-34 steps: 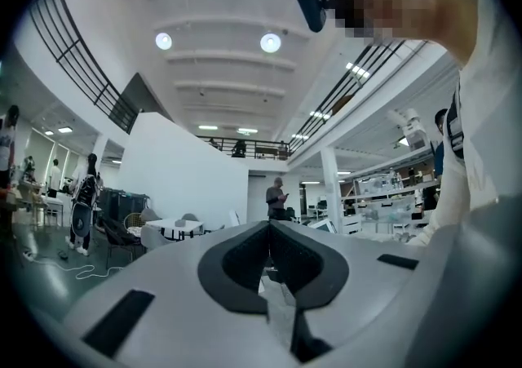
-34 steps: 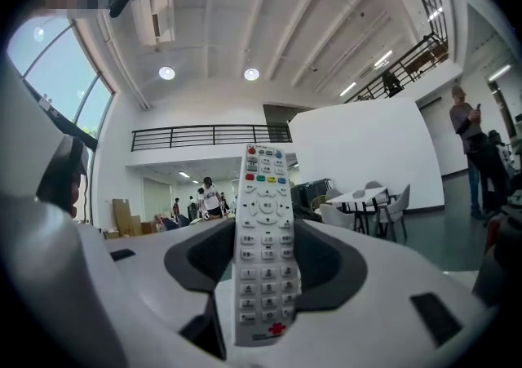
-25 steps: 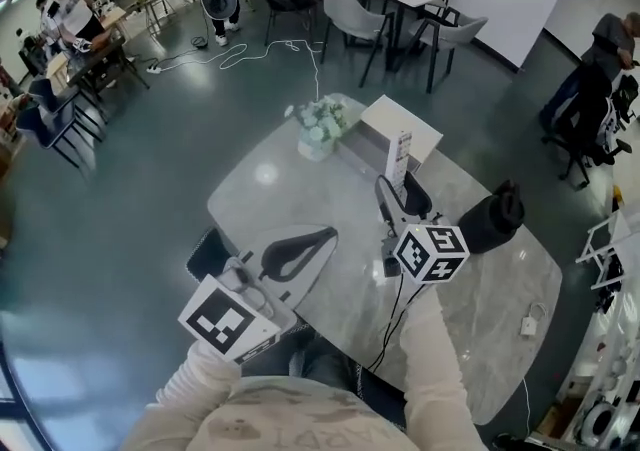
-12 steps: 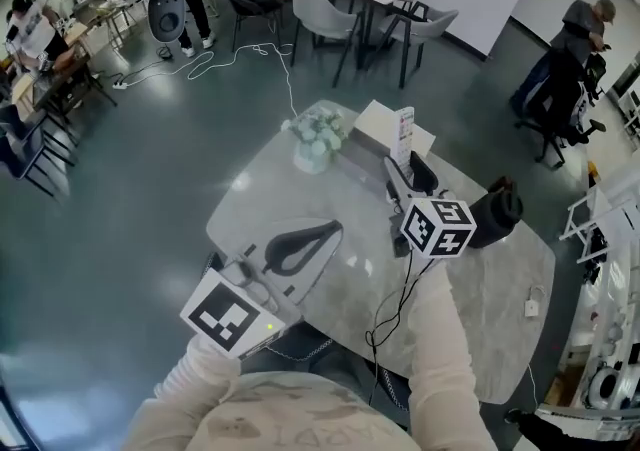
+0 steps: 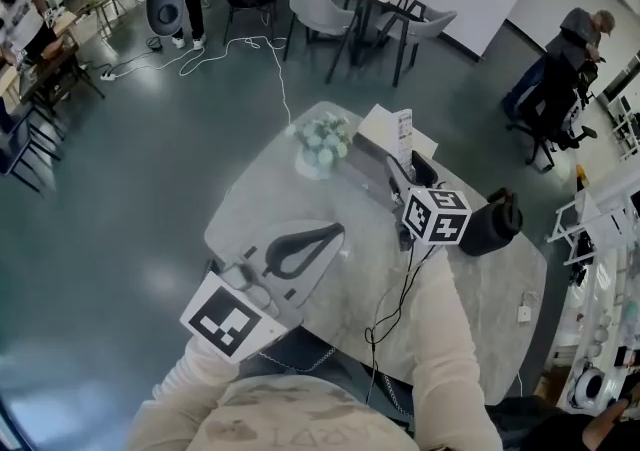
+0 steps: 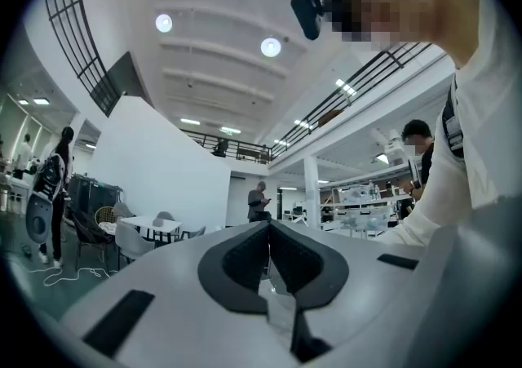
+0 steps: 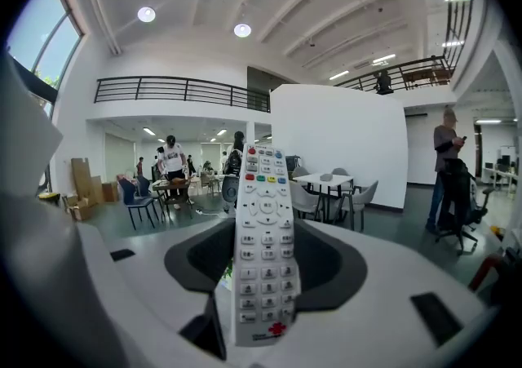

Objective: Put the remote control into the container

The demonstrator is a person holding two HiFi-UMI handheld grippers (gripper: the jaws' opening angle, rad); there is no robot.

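A white remote control (image 7: 265, 244) with coloured buttons stands upright between the jaws of my right gripper (image 7: 261, 232), which is shut on its lower part. From the head view, that gripper (image 5: 408, 179) is over the far part of the grey marble table (image 5: 480, 289). The remote (image 5: 403, 131) rises in front of a white box-like container (image 5: 378, 125). My left gripper (image 5: 300, 249) hovers over the table's near left edge. Its jaws (image 6: 267, 228) are shut with nothing between them.
A vase of pale flowers (image 5: 322, 142) stands left of the container. A black rounded object (image 5: 490, 224) sits to the right of my right gripper. A black cable (image 5: 390, 309) hangs from that gripper, and a small white item (image 5: 522, 314) lies near the table's right edge.
My right gripper has carried the remote a little farther across the table towards the white container. The left gripper has stayed about where it was.
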